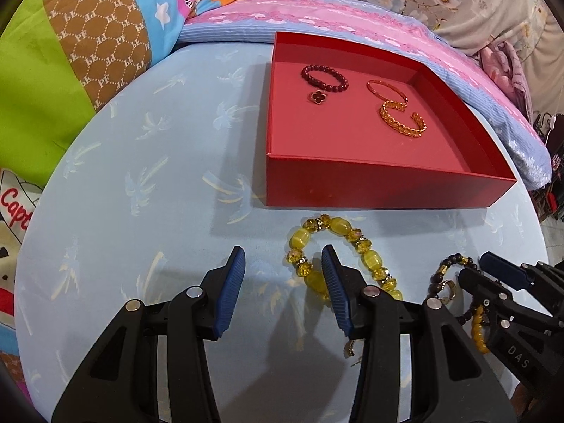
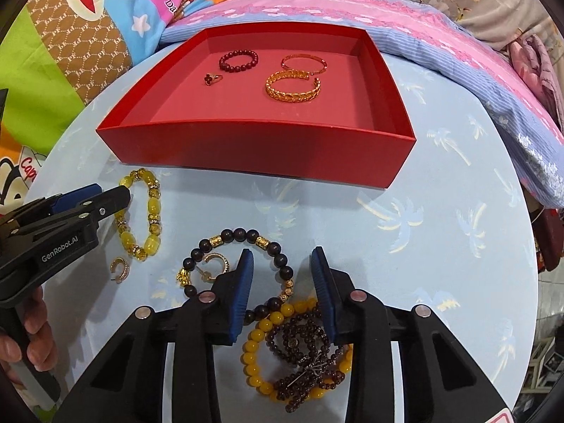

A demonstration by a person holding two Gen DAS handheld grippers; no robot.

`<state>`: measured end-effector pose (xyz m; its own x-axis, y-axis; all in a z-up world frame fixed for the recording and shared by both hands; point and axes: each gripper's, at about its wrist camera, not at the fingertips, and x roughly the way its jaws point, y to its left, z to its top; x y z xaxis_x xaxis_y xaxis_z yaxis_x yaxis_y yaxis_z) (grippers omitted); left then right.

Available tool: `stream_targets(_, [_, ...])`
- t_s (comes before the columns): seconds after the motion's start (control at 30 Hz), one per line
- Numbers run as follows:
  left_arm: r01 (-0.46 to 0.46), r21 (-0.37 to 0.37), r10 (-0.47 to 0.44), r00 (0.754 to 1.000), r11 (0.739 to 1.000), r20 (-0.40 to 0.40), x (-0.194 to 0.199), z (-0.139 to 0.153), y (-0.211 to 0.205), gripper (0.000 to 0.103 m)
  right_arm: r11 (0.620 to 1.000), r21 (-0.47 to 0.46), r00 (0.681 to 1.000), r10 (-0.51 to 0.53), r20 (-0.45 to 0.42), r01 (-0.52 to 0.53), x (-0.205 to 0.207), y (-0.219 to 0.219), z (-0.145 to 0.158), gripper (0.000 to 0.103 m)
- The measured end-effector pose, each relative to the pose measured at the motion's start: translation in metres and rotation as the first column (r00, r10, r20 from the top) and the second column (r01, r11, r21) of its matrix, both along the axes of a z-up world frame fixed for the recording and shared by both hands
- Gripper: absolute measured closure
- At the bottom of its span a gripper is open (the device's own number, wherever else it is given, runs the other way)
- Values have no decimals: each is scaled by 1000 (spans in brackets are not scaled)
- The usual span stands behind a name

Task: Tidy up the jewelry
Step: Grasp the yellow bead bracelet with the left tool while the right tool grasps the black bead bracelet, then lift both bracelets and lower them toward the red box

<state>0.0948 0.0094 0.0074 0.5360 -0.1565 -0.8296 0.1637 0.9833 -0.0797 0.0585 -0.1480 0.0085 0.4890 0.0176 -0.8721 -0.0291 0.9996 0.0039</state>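
A red box [image 1: 352,185] [image 2: 246,151] holds a dark red bead bracelet [image 1: 324,77] [image 2: 239,60], a clover ring [image 1: 318,97] [image 2: 213,78], a thin gold bangle [image 1: 386,91] [image 2: 304,63] and a wide gold cuff [image 1: 403,121] [image 2: 293,88]. On the table lie a yellow bead bracelet [image 1: 343,252] [image 2: 141,215], a dark bead bracelet [image 2: 243,264] [image 1: 447,275], gold hoop earrings [image 2: 120,269], an amber bead bracelet [image 2: 257,356] and a dark bead string [image 2: 306,356]. My left gripper [image 1: 283,282] [image 2: 91,197] is open, its right finger inside the yellow bracelet's loop. My right gripper [image 2: 282,282] [image 1: 490,268] is open over the dark bracelet.
The round table [image 1: 141,211] [image 2: 440,246] has a pale blue palm-print cloth. Pink and blue bedding [image 1: 317,10] [image 2: 423,24] and cartoon pillows [image 1: 70,53] lie behind it. A hand [image 2: 31,338] holds the left gripper.
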Motion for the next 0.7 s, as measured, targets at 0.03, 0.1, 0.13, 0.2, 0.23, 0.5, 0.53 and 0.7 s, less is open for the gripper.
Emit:
stream_targets(0.03, [2,8,-2,1000,1000,4,1,0,-1,60,1000,-5,1000,4,2,-4,0,1,0,73])
stream_targets(0.1, [9,19,-9,1000,1000,9,2,-1,-3,60,1000,-15,1000,13,6,-13,0,3,0,75])
stream_targets(0.13, [14,26,-14,1000,1000,10,2,-1,-4,61,1000,-16,1000,17,8,-17,0,3,-1,77])
stream_targets(0.2, [28,36,-28,1000,999,13,2,-1,-7,64,999,-23,1000,29,11,-28,0,7,-1,81])
stream_targets(0.23, [34,37,-34,999,999,13,2,-1,-7,69,999,-23,999,34,12,-34,0,7,0,84])
stream_targets(0.5, [63,9,-63,998,998,-11,3,2,-9,94,998,-18,999,53,10,-53,-1,13,1,96])
stream_targets(0.53, [66,6,-66,998,998,-12,2,3,-9,94,999,-10,999,53,8,-53,-2,13,1,95])
stream_targets(0.7, [74,0,-74,997,997,13,-4,16,-11,94,999,8,998,50,31,-50,-5,10,13,96])
